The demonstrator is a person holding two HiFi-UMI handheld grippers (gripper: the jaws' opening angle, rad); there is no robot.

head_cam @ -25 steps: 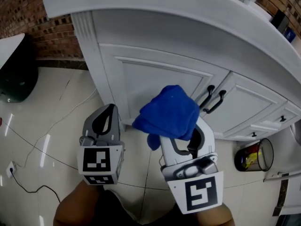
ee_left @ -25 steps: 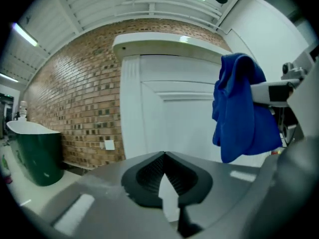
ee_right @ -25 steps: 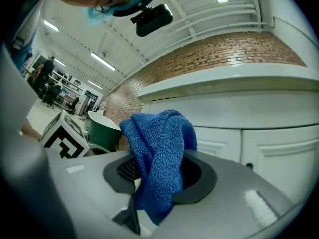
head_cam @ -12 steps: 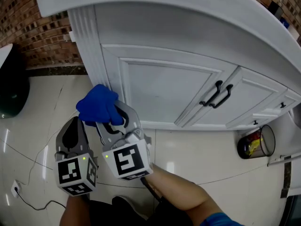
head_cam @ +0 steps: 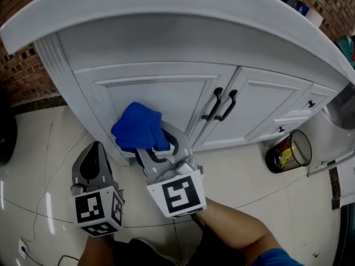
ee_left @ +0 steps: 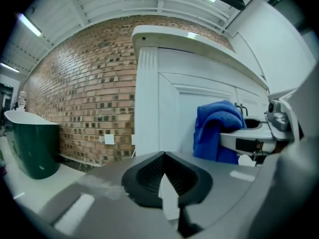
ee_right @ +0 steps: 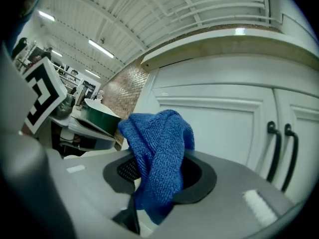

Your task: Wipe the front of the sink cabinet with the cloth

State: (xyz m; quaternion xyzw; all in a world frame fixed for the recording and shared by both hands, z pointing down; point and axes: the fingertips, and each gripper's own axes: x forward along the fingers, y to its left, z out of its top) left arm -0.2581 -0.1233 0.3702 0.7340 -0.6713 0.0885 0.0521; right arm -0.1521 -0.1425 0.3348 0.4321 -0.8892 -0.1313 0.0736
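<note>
The white sink cabinet (head_cam: pixel 166 90) fills the upper head view; its left door panel (ee_right: pixel 219 128) faces me. My right gripper (head_cam: pixel 152 143) is shut on a bunched blue cloth (head_cam: pixel 138 127), held close to the bottom left of that door. The cloth (ee_right: pixel 159 158) bulges out of the jaws in the right gripper view and shows as a blue bundle (ee_left: pixel 217 131) in the left gripper view. My left gripper (head_cam: pixel 94 159) is shut with nothing in it, low and to the left near the cabinet's fluted corner post (ee_left: pixel 147 103).
Two black door handles (head_cam: pixel 221 104) stand where the doors meet. A clear waste bin (head_cam: pixel 288 151) stands on the tiled floor at the right. A brick wall (ee_left: pixel 84 93) runs behind the cabinet on the left, with a dark green tub (ee_left: pixel 32 143) before it.
The right gripper carried the cloth left across the door and now sits a little right of that, still by the door's lower left. The view shifted, so the handles show nearer the middle.
</note>
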